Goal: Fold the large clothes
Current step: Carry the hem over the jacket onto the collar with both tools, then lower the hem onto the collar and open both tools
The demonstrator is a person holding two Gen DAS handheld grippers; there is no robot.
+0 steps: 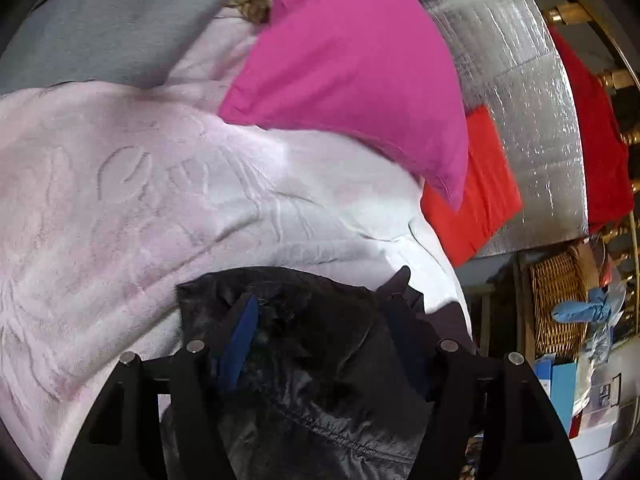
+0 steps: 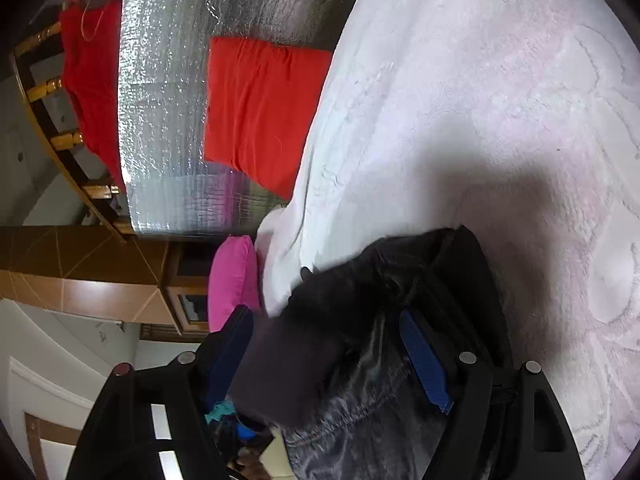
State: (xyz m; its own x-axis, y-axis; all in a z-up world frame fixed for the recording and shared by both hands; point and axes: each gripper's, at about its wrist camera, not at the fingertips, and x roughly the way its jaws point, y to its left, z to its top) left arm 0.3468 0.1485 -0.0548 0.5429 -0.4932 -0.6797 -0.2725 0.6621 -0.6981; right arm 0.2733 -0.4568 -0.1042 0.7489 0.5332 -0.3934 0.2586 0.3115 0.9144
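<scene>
The dark, shiny quilted garment (image 1: 320,360) bunches at the lower centre of both wrist views, lying on a pale pink embossed plush blanket (image 1: 120,200). A magenta pillow (image 1: 352,64) sits upper centre. The left gripper (image 1: 324,312) and right gripper (image 2: 332,340) both stand spread, cloth between the blue pads unpinched. Seemingly a fold just laid; next needs a fresh edge grasp.
</scene>
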